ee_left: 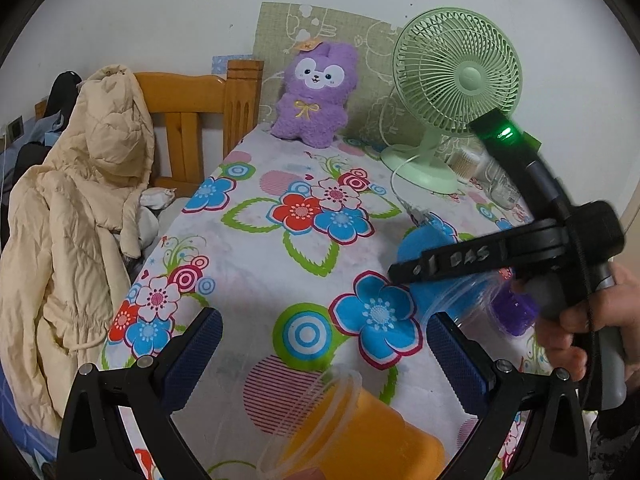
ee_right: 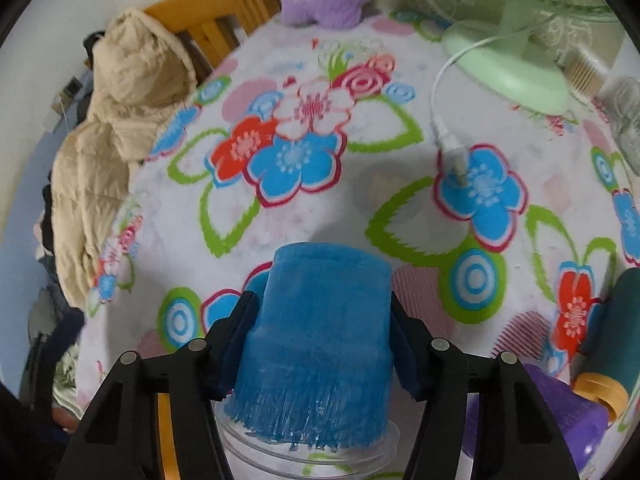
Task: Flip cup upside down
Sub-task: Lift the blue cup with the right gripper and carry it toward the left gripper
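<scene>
Gripping the blue cup (ee_right: 320,336) from both sides, the right gripper (ee_right: 320,344) has its fingers (ee_right: 236,344) pressed on the cup's wall. The cup's closed blue end points away from the camera, over the flowered worktop (ee_right: 328,208), and its clear rim comes toward the lens, so it seems to be tilted or already turned with the mouth down, though I cannot tell if it touches the cloth. In the left wrist view the same cup (ee_left: 420,244) shows behind the black body of the right gripper (ee_left: 472,260), near the right side of the worktop (ee_left: 280,252).

The left gripper (ee_left: 320,344) hangs with its fingers (ee_left: 196,348) spread wide and nothing between them. Just under it an orange cup (ee_left: 360,428) with a clear rim lies tilted at the near edge of the worktop.

A purple cup (ee_right: 560,412) is close beside the blue one on the right, and a dark green object (ee_right: 624,320) is near it at the right edge. The middle of the worktop is free cloth. At the far end a green fan (ee_left: 456,76) and a purple plush toy (ee_left: 316,96) stand, and the fan's white cable and plug (ee_right: 452,148) lie ahead of the blue cup. A beige jacket (ee_left: 80,216) hangs over a wooden chair (ee_left: 200,116) beyond the left edge.
</scene>
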`<state>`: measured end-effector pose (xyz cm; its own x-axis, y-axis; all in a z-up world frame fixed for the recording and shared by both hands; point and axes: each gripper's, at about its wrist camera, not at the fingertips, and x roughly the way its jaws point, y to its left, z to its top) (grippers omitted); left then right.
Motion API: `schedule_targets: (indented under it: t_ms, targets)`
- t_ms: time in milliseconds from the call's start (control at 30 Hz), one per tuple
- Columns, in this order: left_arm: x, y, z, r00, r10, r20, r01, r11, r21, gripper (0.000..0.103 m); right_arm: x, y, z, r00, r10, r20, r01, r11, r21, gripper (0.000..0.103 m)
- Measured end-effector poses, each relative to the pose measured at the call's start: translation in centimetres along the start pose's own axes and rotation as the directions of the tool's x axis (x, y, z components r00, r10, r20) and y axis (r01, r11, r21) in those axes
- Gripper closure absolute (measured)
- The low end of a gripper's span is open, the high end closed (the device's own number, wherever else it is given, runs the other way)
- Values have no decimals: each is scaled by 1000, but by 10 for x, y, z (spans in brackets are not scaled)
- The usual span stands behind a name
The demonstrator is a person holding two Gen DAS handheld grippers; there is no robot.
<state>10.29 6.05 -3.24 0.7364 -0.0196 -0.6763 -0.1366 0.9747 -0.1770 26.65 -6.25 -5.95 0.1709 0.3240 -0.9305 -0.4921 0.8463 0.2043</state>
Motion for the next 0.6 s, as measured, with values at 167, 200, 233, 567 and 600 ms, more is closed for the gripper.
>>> schedule_targets:
  t_ms: [167, 200, 233, 567, 600]
  targets:
    - [-12, -6, -7, 1000, -22, 4, 22, 1000, -5, 0, -41, 5, -14, 996, 38, 75, -37, 999, -20, 39]
    - [-16, -8, -9, 1000, -29, 8, 29, 1000, -6, 0, -49, 7, -19, 995, 43, 87, -41, 999, -30, 39]
    - [-19, -9, -11, 999, -34, 11, 35, 999, -7, 0, -57, 10, -24, 994, 51, 98, -47, 998, -42, 39]
    - [-50, -24, -46, 996, -84, -3, 83, 996, -32, 0, -85, 31, -84, 991, 90, 96, -80, 991, -104, 39]
    - [-52, -24, -50, 996, -85, -8, 84, 996, -37, 0, -86, 30, -89, 991, 92, 98, -82, 992, -101, 39]
